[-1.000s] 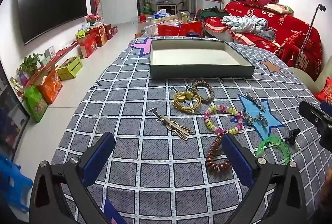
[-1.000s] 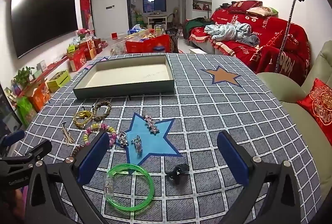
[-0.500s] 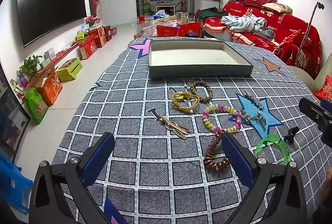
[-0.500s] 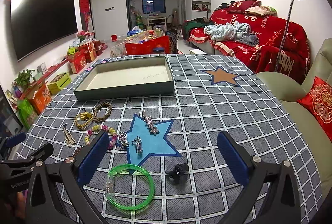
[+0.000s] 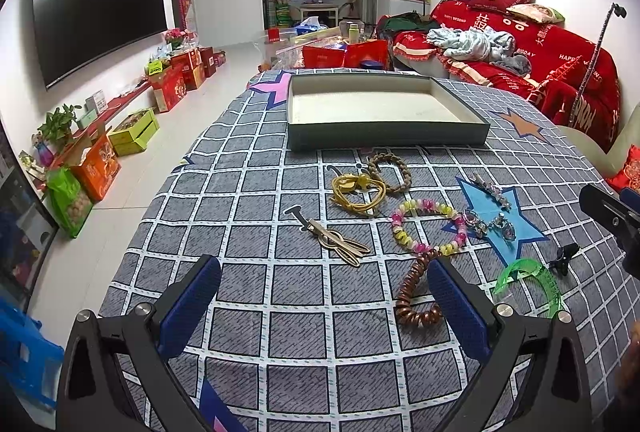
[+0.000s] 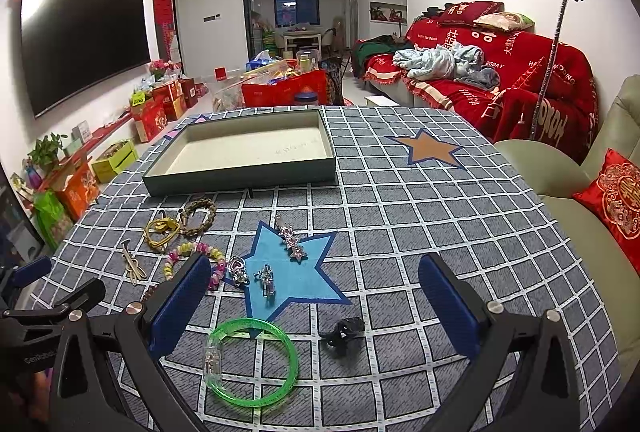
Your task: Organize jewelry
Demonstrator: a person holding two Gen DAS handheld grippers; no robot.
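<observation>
An empty dark-walled tray [image 5: 384,136] [image 6: 244,176] stands at the far side of the checked tablecloth. In front of it lies loose jewelry: a yellow cord bracelet [image 5: 358,190], a braided bracelet [image 5: 390,172], a pastel bead bracelet [image 5: 428,228] [image 6: 192,260], a gold hair clip [image 5: 338,240], a brown coil [image 5: 416,292], silver pieces [image 6: 266,278], a green bangle [image 6: 252,364] and a black claw clip [image 6: 344,330]. My left gripper [image 5: 320,308] hangs open above the near cloth, the coil by its right finger. My right gripper [image 6: 316,306] is open over the bangle and claw clip.
A red-covered sofa [image 6: 500,80] and a green armchair [image 6: 568,184] flank the table's right side. Along the left wall a television [image 5: 96,12] hangs above boxes and bags on the floor. The left gripper's body [image 6: 44,312] shows at the right wrist view's left edge.
Both grippers have shifted only slightly; the table scene sits a little differently in view. No jewelry has moved and both grippers stay open.
</observation>
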